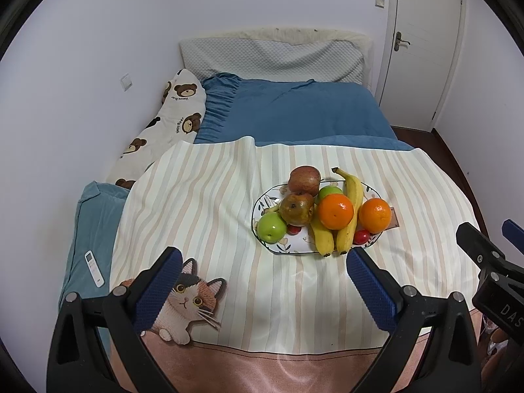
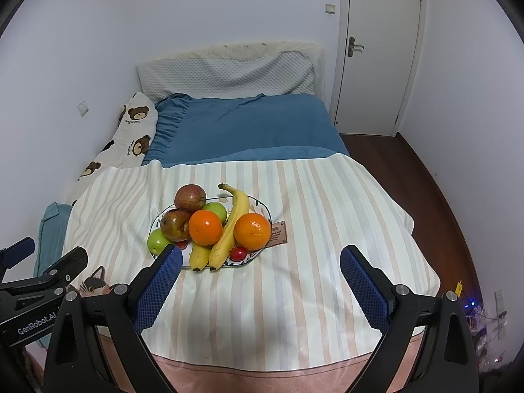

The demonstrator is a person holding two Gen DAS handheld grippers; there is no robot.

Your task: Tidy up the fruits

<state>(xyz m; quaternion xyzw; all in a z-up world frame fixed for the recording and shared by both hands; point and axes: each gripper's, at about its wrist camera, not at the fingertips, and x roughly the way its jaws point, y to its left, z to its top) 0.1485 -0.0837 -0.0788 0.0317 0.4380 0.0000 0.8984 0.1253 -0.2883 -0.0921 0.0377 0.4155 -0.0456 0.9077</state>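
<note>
Your left gripper [image 1: 262,281] and right gripper [image 2: 260,281] both hang spread wide and empty above the striped cloth [image 1: 203,203], short of the plate [image 1: 262,208] where the fruit sits heaped at the middle of the bed. Judging by looks, the oranges [image 2: 205,227] are firm, round and likely to roll, so pinch across the widest part; the bananas [image 2: 229,229] look softer and bruise easily, so take one mid-length. Only the left view shows the remote [image 1: 94,268] and the whole cat print [image 1: 188,301]; only the right view shows the floor [image 2: 425,170] beside the bed.
</note>
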